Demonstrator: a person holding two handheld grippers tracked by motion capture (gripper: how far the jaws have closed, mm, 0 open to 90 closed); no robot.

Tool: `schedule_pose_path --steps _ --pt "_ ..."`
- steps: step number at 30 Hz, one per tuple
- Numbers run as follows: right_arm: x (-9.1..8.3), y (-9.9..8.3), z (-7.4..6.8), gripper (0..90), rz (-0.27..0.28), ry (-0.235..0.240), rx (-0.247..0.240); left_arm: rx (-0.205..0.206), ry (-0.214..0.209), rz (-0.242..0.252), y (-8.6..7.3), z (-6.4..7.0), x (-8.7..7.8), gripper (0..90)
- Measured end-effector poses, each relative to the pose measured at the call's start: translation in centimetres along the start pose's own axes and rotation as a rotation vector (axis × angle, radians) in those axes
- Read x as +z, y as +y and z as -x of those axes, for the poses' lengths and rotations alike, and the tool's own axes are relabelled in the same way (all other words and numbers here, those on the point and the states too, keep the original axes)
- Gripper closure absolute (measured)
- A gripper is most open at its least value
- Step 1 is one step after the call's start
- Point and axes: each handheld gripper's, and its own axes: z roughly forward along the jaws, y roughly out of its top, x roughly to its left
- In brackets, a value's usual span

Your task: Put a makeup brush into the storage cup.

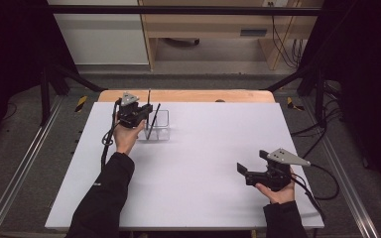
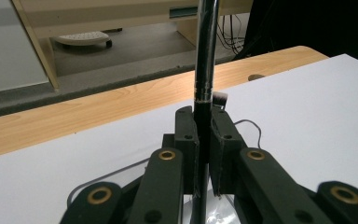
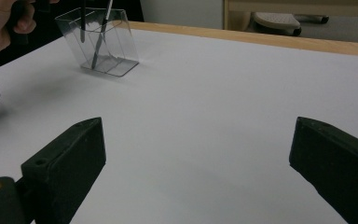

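Note:
A clear square container [image 1: 162, 127] stands on the white table [image 1: 203, 163] at the far left. My left gripper [image 1: 144, 112] is shut on a thin black pen [image 1: 149, 97] and holds it upright over the container's left side. In the left gripper view the pen [image 2: 204, 60] rises between the closed jaws of the left gripper [image 2: 204, 140]. A second dark pen [image 1: 155, 118] leans inside the container [image 3: 103, 44]. My right gripper [image 1: 252, 161] rests open near the front right, with nothing between its jaws [image 3: 198, 163].
A bare wooden strip [image 1: 188, 95] runs along the table's far edge. Black frame posts and cables stand at both sides. A wooden desk [image 1: 218, 25] stands on the floor beyond the table. White surface stretches between the two grippers.

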Motion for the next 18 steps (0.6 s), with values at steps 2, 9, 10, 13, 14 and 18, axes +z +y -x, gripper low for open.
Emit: schedule_pose_path --steps 2,9,10,13,14,18 --pt "0.02 0.00 0.00 4.2 -0.001 -0.001 0.001 0.001 0.001 -0.005 -0.19 -0.01 0.02 82.7" --pt "0.01 0.00 -0.02 4.3 0.000 -0.001 0.001 0.004 0.003 -0.010 -0.76 0.09 -0.05 82.6" --pt "-0.01 0.01 -0.01 4.3 0.001 -0.001 0.001 0.003 0.003 -0.010 -0.83 0.08 -0.06 82.6" --pt "-0.05 0.03 -0.02 4.3 0.005 -0.002 0.004 0.004 0.002 -0.013 -0.94 0.06 -0.23 82.5" --pt "-0.04 0.03 -0.02 4.3 0.005 -0.002 0.005 0.002 0.002 -0.012 -0.96 0.09 -0.29 82.4" --pt "-0.02 0.03 -0.02 4.3 0.004 -0.003 0.003 0.012 0.005 -0.012 -1.06 0.21 -0.67 81.6"
